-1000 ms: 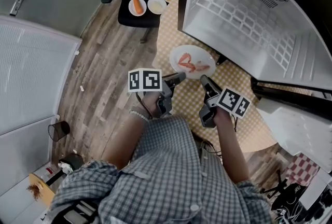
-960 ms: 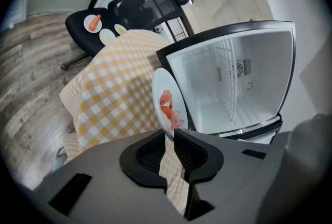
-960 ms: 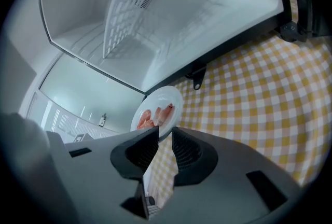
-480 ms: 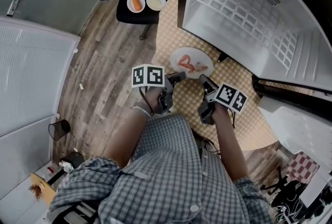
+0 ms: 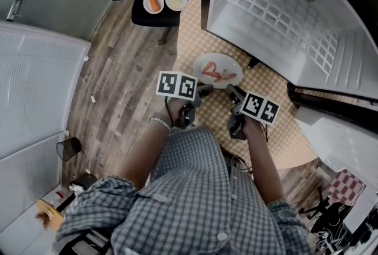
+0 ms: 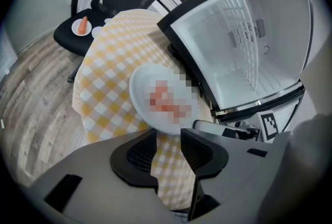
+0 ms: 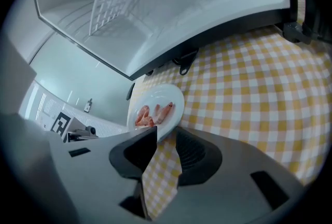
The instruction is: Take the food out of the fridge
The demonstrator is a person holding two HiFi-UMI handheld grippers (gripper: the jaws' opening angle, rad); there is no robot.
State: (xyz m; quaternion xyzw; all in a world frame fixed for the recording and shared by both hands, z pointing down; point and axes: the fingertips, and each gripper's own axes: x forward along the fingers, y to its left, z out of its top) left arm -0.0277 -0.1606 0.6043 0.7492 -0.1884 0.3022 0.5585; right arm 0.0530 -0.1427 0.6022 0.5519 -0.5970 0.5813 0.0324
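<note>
Head view: the plate point(image 5: 217, 71) of pink food strips point(image 7: 153, 113) lies on the checked bench point(image 5: 266, 136), in front of the open fridge point(image 5: 283, 18), at much the same spot as a second ago. My left gripper point(image 5: 204, 91) has its jaws opening, nothing pinched, with the plate rim just ahead of the tips. My right gripper point(image 5: 231, 93) has its jaws apart too, the rim at their tips but not pressed. Judgement: this item is out and being released. The fridge's wire shelf shows nothing on it. The chair point(image 5: 155, 19) beyond carries small dishes point(image 5: 177, 0), one holding a carrot point(image 5: 153, 1).
</note>
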